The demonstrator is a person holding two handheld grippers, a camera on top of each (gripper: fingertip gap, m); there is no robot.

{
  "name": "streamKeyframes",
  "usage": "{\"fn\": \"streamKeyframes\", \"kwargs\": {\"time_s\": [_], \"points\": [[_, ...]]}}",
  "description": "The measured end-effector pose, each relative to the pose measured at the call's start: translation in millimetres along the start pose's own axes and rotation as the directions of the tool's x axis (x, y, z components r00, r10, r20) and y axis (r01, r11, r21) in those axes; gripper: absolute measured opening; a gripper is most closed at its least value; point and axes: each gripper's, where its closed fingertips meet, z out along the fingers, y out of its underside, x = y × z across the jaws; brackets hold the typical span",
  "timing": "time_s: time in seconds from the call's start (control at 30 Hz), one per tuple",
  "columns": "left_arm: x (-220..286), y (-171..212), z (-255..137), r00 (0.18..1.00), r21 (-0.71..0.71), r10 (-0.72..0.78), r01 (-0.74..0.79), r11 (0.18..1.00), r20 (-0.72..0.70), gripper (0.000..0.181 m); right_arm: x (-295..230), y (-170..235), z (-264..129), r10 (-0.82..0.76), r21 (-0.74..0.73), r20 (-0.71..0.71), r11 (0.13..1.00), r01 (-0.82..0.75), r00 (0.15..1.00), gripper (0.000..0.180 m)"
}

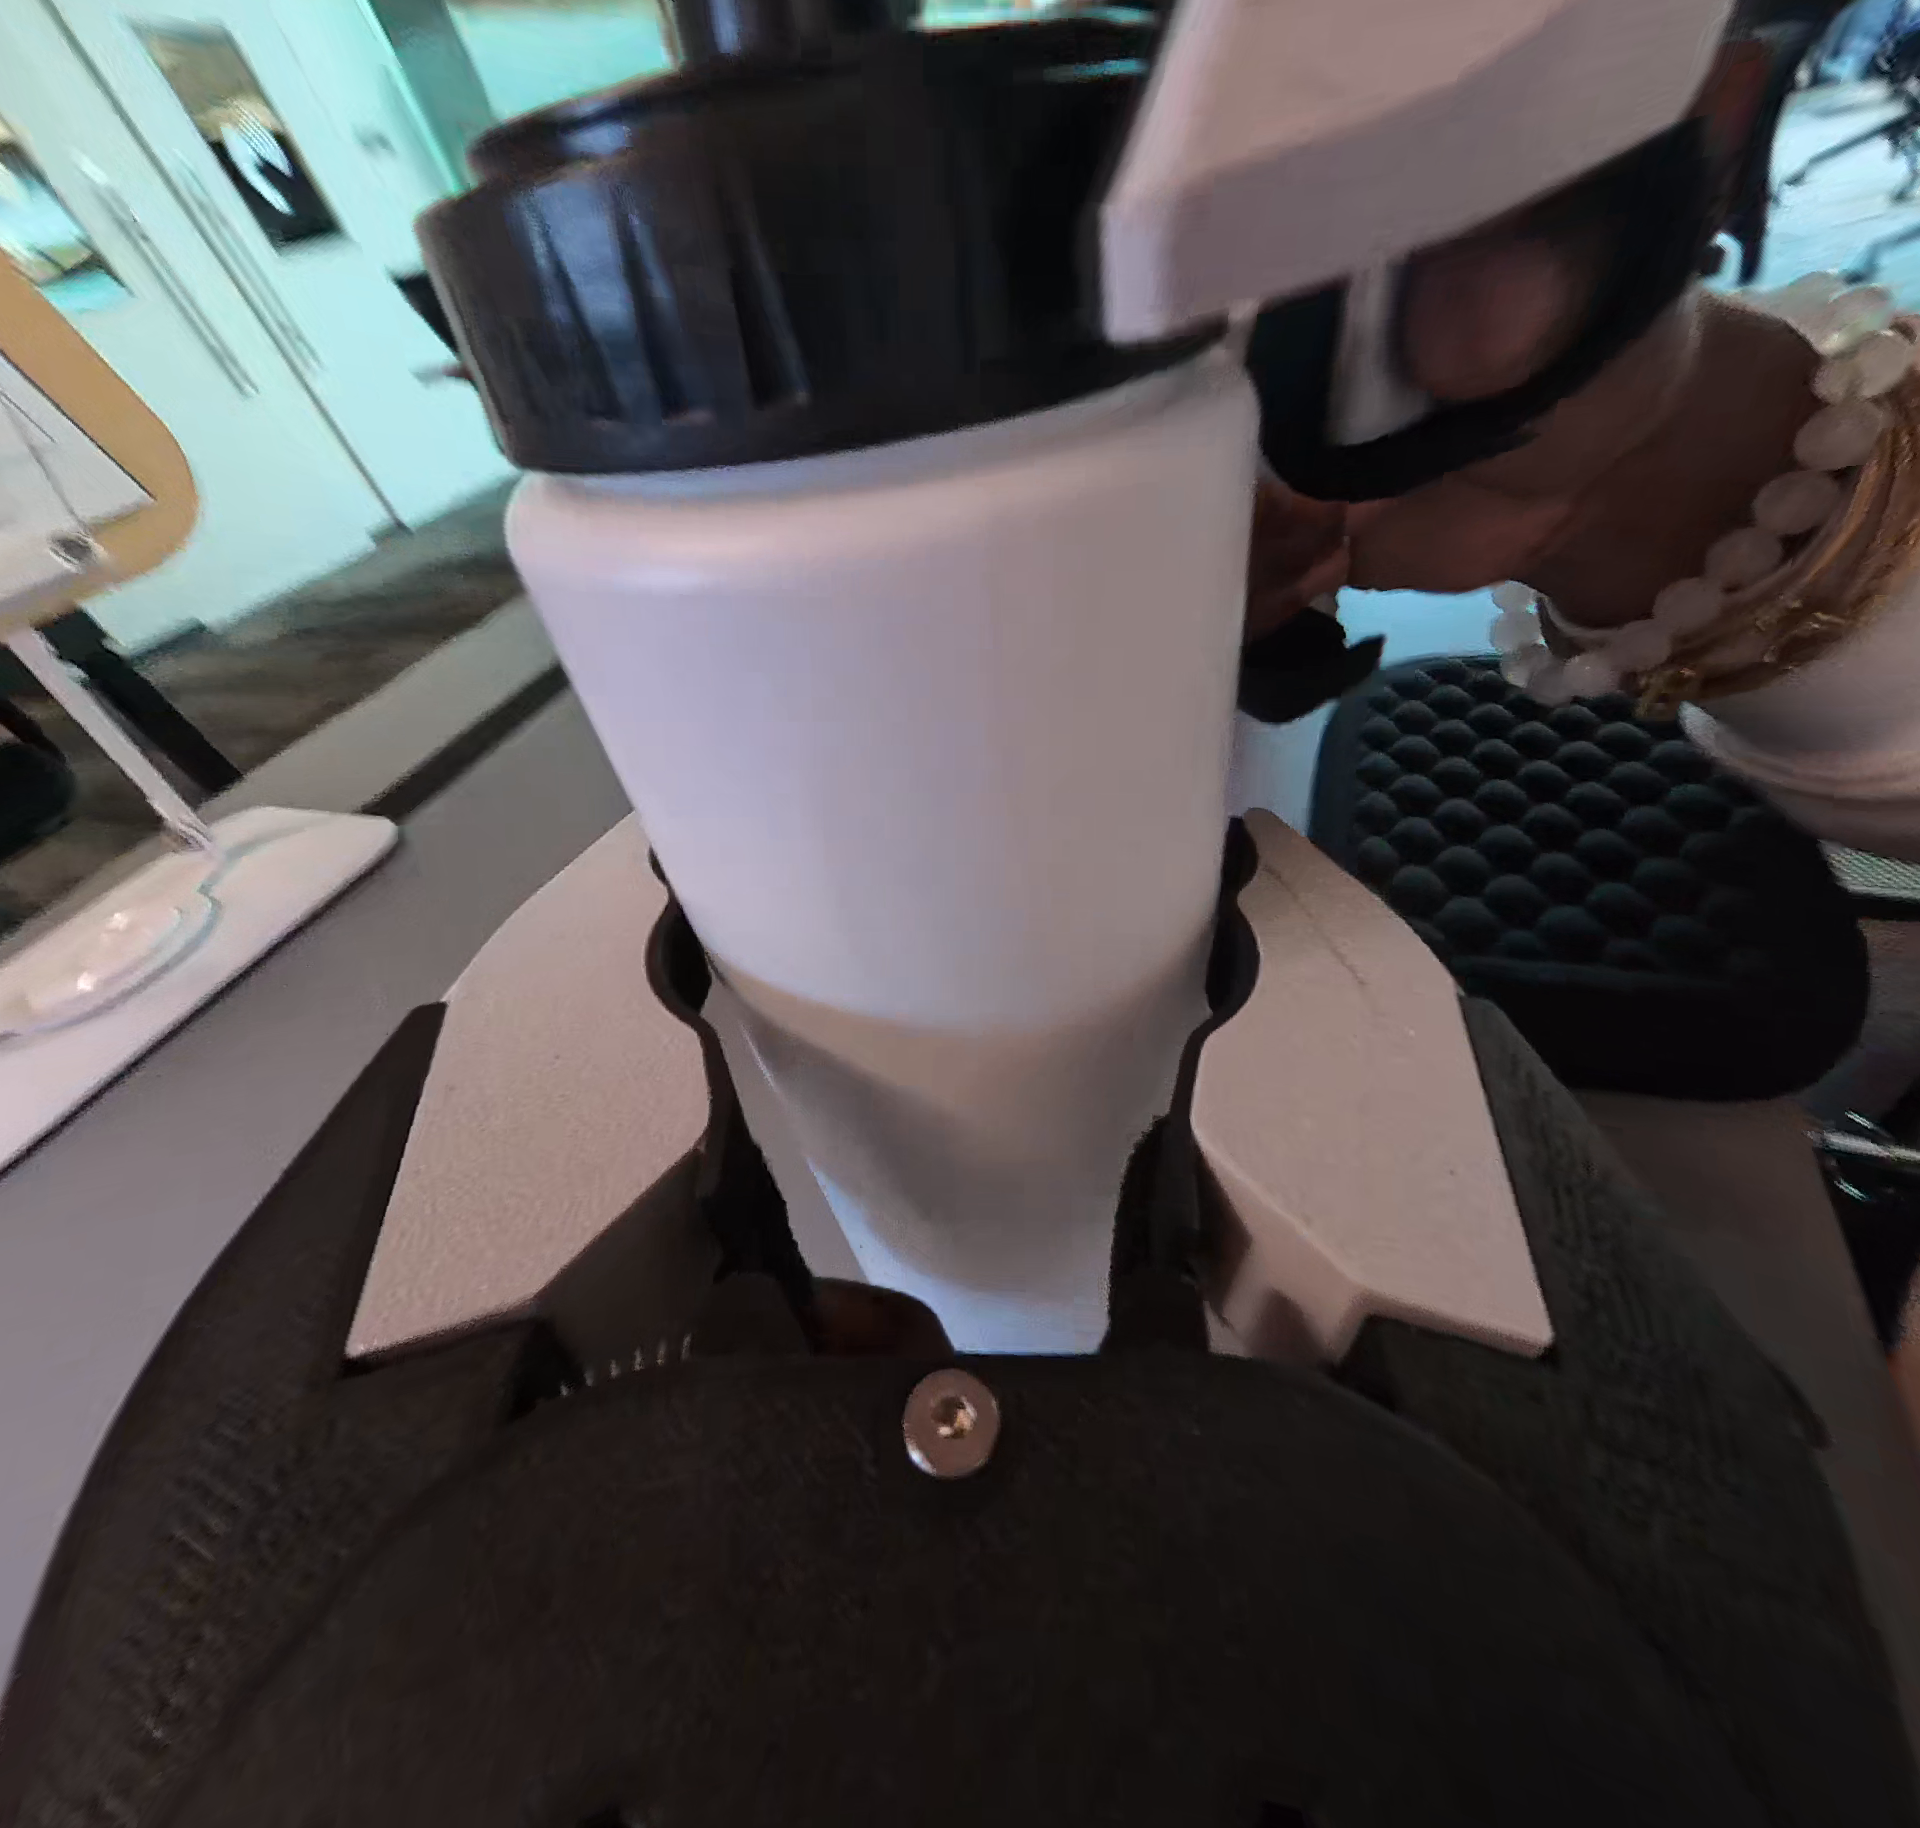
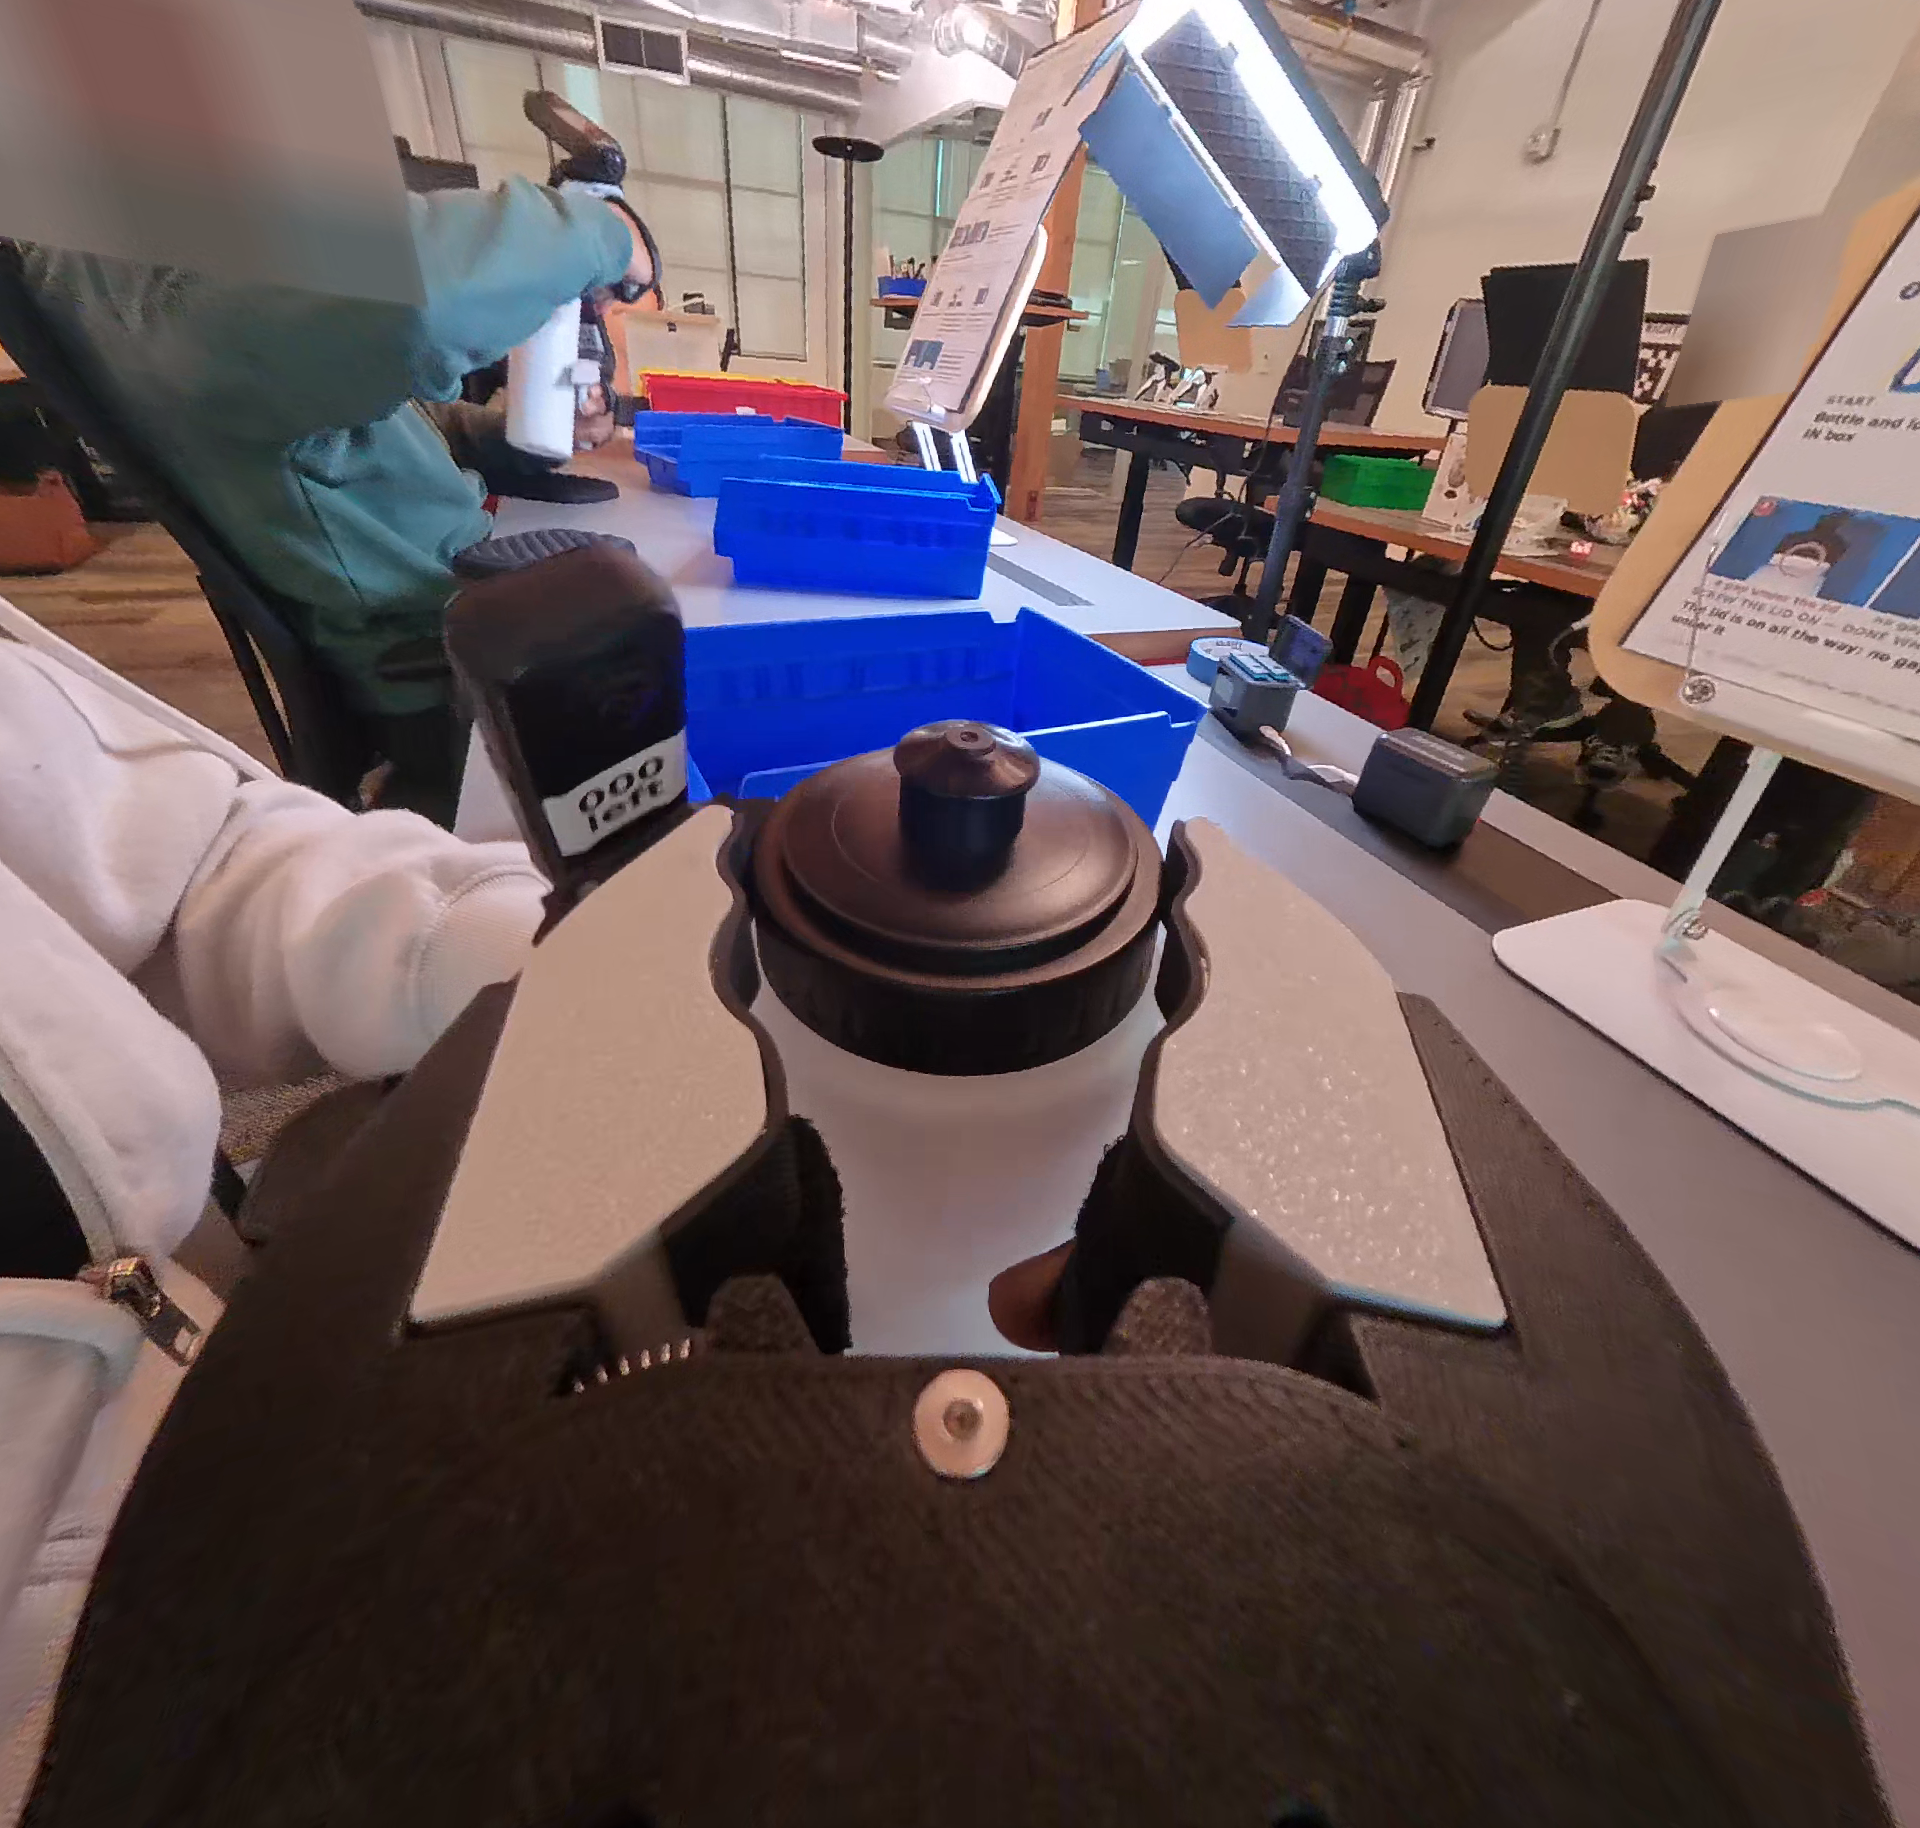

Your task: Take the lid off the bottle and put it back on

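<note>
Left wrist view showed one white bottle (image 1: pixel 894 739) upright between the left tongs (image 1: pixel 940 905), which were clenched on its body. One black lid (image 1: pixel 790 272) sat on its neck. The right tongs (image 1: pixel 1340 147) reached in at the lid's right side. Beside them stood one sign stand (image 1: pixel 135 905) on the grey worktop (image 1: pixel 208 1155) and one black chair (image 1: pixel 1558 874).

Right wrist view showed the right tongs (image 2: pixel 956 905) flanking the lid (image 2: pixel 951 905), pads just beside its rim; whether they pressed it I could not tell. Behind lay four blue bins (image 2: pixel 862 531) and one red bin (image 2: pixel 743 394) along the worktop (image 2: pixel 1558 1103); their contents were hidden. Two small grey boxes (image 2: pixel 1429 786) sat to the right.
</note>
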Motion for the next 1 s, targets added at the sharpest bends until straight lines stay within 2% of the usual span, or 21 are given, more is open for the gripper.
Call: {"fn": "streamKeyframes", "kwargs": {"time_s": [0.07,0.53,1.0], "points": [[3.2,0.3,-3.1,0.998,-0.032,-0.029,0.027,0.999,-0.061,0.091,-0.8,0.3,-1.8,-0.004,-0.011,0.018,1.0,0.004,1.0,0.076],[1.3,-0.5,-4.4,0.992,0.034,-0.081,0.084,0.996,-0.097,0.088,1.5,0.8,1.6,0.01,0.059,0.146,0.998,-0.019,0.989,0.075],[-1.6,0.8,-4.5,0.984,0.037,-0.109,0.115,0.993,-0.138,0.087,4.1,2.3,-1.6,0.007,0.095,0.374,0.994,-0.046,0.927,0.071]]}}
